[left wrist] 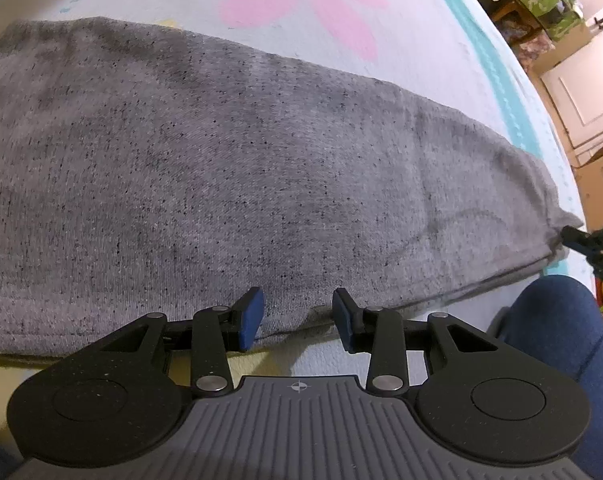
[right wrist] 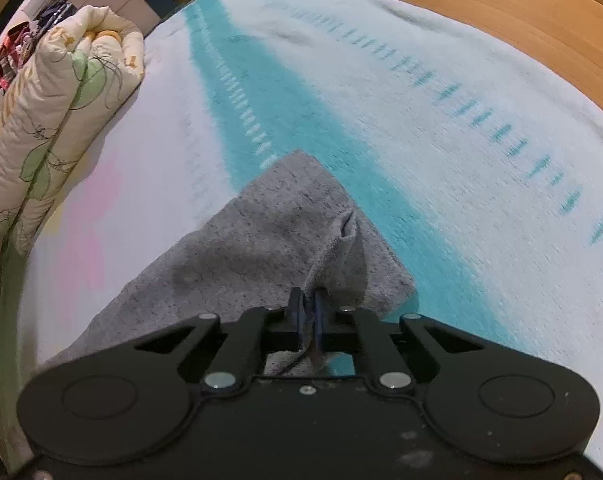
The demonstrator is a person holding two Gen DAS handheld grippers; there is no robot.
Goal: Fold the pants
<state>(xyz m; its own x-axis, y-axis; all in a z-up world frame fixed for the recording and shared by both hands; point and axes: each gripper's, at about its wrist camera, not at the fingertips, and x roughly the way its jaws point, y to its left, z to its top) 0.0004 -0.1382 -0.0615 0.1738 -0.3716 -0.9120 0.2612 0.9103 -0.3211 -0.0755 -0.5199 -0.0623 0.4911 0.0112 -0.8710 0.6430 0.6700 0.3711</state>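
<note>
Grey heathered pants (left wrist: 229,168) spread flat across white bedspread (right wrist: 441,128) with teal stripe (pink flower print beyond). Left gripper (left wrist: 298,320) parted, straddling near folded edge, pads off the cloth. Right gripper (right wrist: 308,308) pinched tight on pant-leg corner.

Grey speckled knit cloth pants (left wrist: 229,168), matt and slightly rough, soft fuzzy white-and-teal bed cover (right wrist: 441,128), matt black plastic hand-held gripper (left wrist: 298,320) with blue pads (left wrist: 250,320), smooth wood floor (right wrist: 501,12)
</note>
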